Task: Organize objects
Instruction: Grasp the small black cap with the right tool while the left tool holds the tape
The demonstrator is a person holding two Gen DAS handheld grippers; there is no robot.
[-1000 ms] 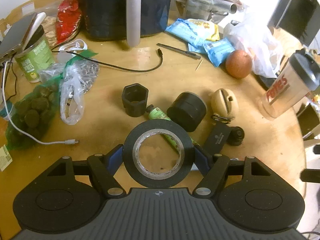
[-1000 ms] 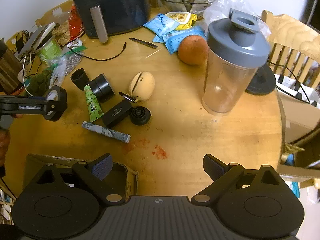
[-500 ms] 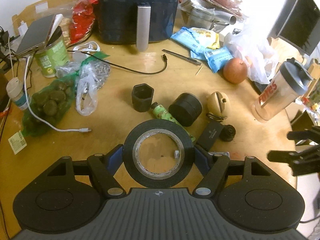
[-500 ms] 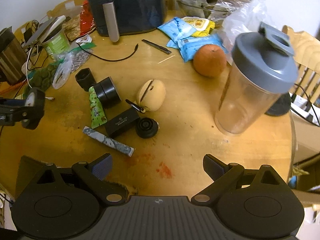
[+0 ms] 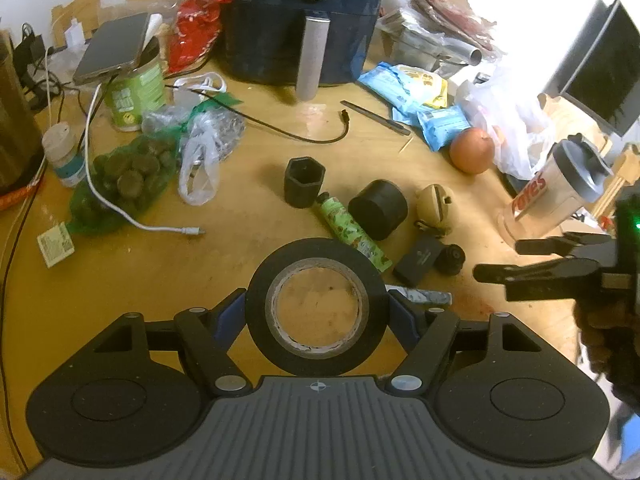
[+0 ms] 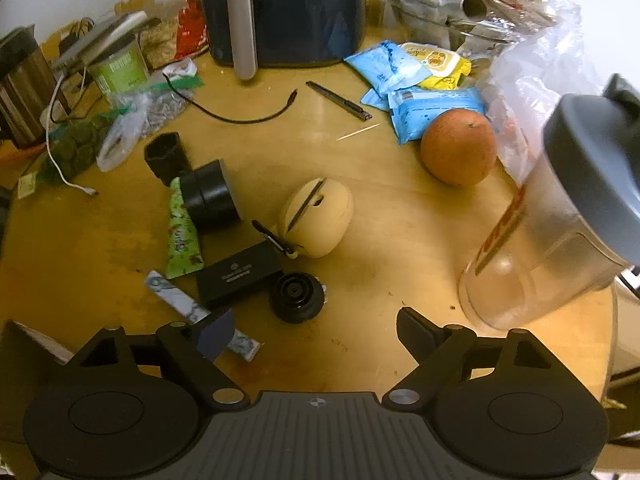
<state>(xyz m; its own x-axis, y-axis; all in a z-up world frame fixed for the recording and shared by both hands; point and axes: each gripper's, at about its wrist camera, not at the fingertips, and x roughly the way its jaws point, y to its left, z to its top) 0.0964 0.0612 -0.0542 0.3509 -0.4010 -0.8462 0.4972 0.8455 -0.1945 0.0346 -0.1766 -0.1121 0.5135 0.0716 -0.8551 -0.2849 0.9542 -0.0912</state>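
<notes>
My left gripper [image 5: 316, 310] is shut on a black tape roll [image 5: 260, 304], held upright above the wooden table [image 5: 160, 272]. My right gripper [image 6: 312, 330] hangs low over the table with its jaws closing and nothing between them. Just beyond its fingers lie a small black round cap [image 6: 297, 297], a black box [image 6: 239, 273] and a marbled stick [image 6: 188, 308]. Further off are a green tube [image 6: 182, 236], a black cylinder [image 6: 210, 196], a black hex cup [image 6: 165, 156] and a beige egg-shaped case [image 6: 318, 220]. In the left wrist view the right gripper [image 5: 520, 264] shows at the right edge.
A clear shaker bottle [image 6: 552, 240] with a grey lid stands close on the right. An orange [image 6: 458, 148], blue snack packs [image 6: 432, 108], a pen [image 6: 338, 100] and a black cable [image 6: 240, 118] lie further back. A dark air fryer [image 6: 280, 12] stands at the rear, bags and a green can [image 5: 136, 92] at the left.
The right gripper has dropped toward the small black items and its jaws have narrowed. The left gripper has drawn back and up with the tape, and the right gripper has entered its view.
</notes>
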